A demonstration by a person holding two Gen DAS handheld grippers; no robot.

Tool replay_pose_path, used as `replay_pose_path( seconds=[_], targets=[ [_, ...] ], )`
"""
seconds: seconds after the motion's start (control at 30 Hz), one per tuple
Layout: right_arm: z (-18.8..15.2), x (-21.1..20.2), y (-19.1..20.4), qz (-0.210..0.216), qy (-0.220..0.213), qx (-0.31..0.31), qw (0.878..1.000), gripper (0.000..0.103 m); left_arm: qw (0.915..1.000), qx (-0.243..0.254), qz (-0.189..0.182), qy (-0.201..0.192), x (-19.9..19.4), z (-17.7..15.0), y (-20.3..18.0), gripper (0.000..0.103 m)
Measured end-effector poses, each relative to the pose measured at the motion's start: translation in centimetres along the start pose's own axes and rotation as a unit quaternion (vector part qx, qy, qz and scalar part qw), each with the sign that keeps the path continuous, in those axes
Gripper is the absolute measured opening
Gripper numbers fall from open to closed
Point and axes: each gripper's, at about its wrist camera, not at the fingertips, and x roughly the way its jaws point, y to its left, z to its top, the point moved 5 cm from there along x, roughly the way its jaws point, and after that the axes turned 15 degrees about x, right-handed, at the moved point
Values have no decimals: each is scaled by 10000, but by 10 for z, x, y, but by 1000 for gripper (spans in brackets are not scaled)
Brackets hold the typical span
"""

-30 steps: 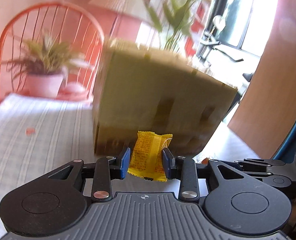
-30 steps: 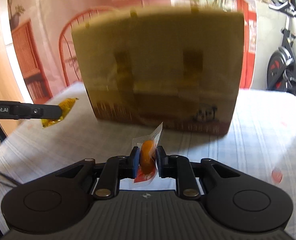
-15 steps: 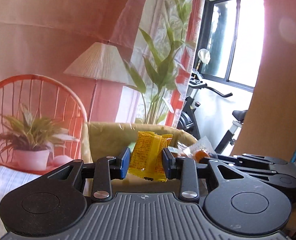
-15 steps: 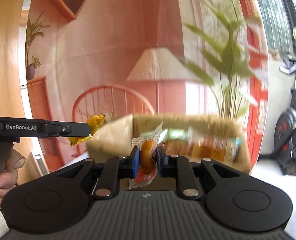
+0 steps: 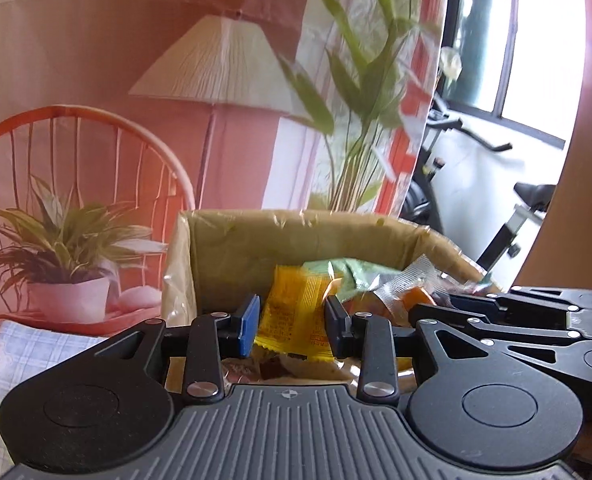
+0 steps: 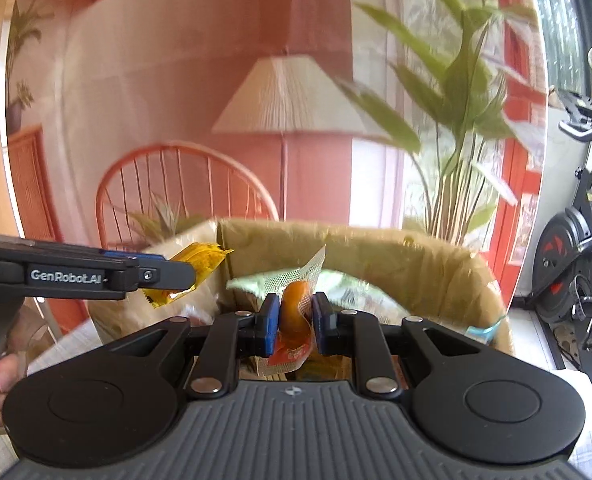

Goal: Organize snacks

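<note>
My left gripper (image 5: 292, 326) is shut on a yellow snack packet (image 5: 294, 312) and holds it over the open cardboard box (image 5: 232, 240). My right gripper (image 6: 294, 322) is shut on a clear packet with an orange snack (image 6: 294, 312), also over the box (image 6: 395, 256). The box holds several snack packets, one of them green (image 5: 355, 276). The right gripper shows at the right of the left wrist view (image 5: 447, 308). The left gripper shows at the left of the right wrist view (image 6: 176, 276), with the yellow packet (image 6: 194, 266) at the box's left rim.
The box stands on a table with a pale checked cloth (image 5: 28, 352). Behind it hangs a printed backdrop with a red chair (image 5: 76, 152), a lamp and plants. An exercise bike (image 6: 575, 264) stands at the right.
Both grippers have risen from in front of the box to above its rim and moved in over its open top. Each still holds its packet.
</note>
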Motion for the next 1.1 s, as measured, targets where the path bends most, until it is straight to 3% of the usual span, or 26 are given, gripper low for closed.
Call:
replay_pose_path(
  seconds=[0.33,0.4,0.53,0.67,0.7,0.87,1.1],
  targets=[
    [0,-22,1,-237,-64,15,9997,35,9995,254,180,-2,-27,0,-3,60],
    [0,-27,2,-310,-37,42,9995,43,9994,299,196,44,-33,1,-4,70],
    [0,-38,6,-445,63,165,9989,53,9988,351,240,229,-42,3,-10,79],
    [-1,-52,13,-538,102,98,9985,71,9970,538,484,286,-55,4,-15,89],
    [-1,-56,14,-574,79,98,9983,79,9969,541,494,275,-59,4,-15,91],
    [-3,-80,17,-640,-15,238,9977,102,9971,419,619,159,-83,3,-18,95],
    [-7,-123,26,-600,-109,364,9975,103,9957,319,873,34,-127,-2,-26,95]
  ],
)
